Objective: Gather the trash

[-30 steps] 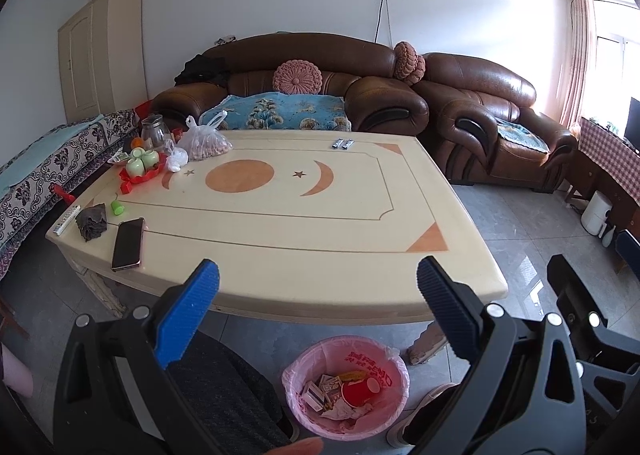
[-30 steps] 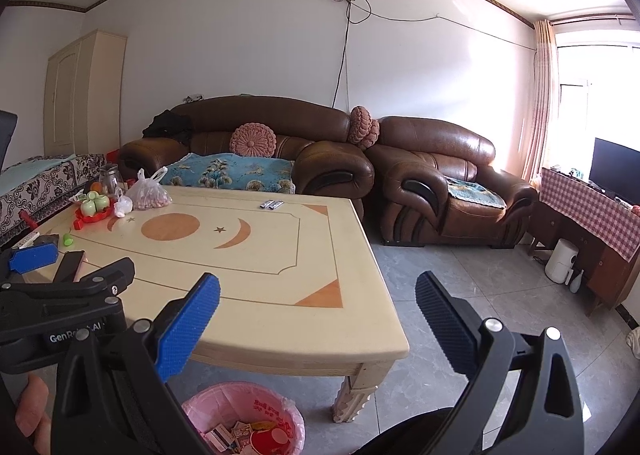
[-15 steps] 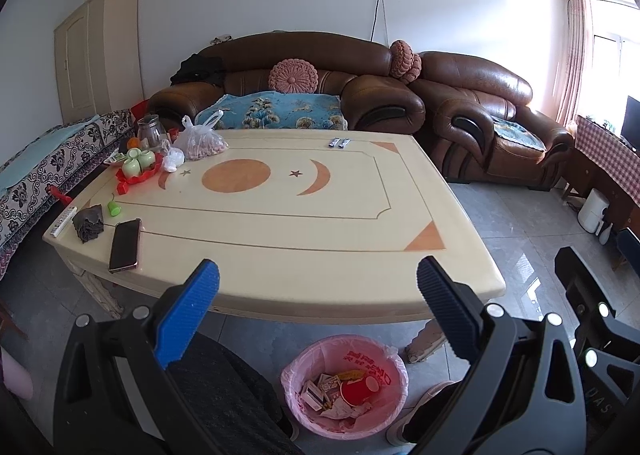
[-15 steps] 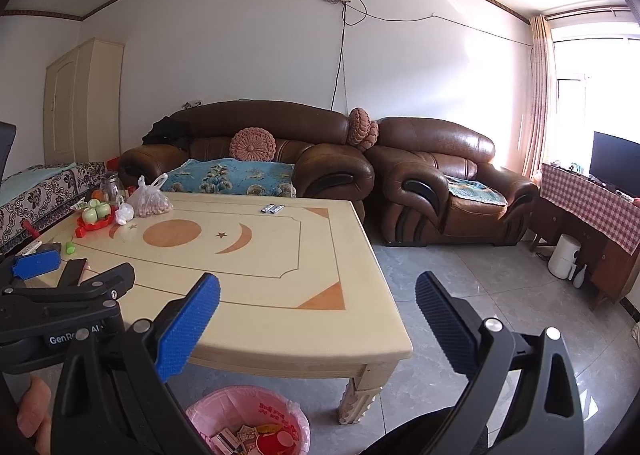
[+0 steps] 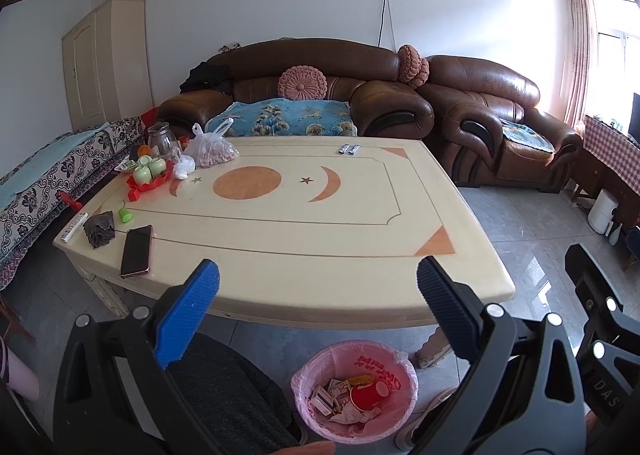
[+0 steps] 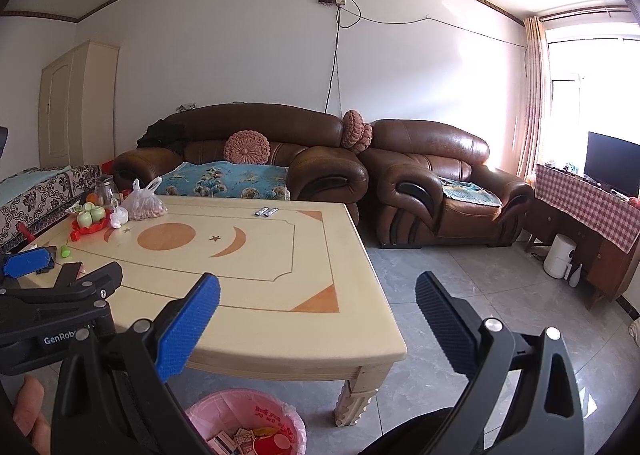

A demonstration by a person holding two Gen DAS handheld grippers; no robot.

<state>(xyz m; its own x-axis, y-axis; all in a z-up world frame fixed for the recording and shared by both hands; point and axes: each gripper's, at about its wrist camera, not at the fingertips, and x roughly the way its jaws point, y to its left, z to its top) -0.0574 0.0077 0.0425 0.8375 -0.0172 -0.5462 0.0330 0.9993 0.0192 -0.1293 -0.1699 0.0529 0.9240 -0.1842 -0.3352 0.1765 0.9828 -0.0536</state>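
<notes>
Already the pink-lined trash bin (image 5: 354, 391) on the floor at the near edge of the desk (image 5: 320, 255) holds a red cup (image 5: 370, 395), small cartons and crumpled paper, so most of the collecting looks done. Left on the desk are a dark crumpled wad (image 5: 99, 229), a small green piece (image 5: 125, 214) and two small wrappers (image 5: 349, 149) at the far edge; which of these count as trash I cannot tell. A phone (image 5: 137, 250), a red tray of green cups (image 5: 149, 174) and a plastic bag (image 5: 212, 149) look like keepers. Both the left hand-held gripper (image 5: 318, 287) and the right hand-held gripper (image 6: 318, 291) hang above the bin, spread wide, grasping nothing.
</notes>
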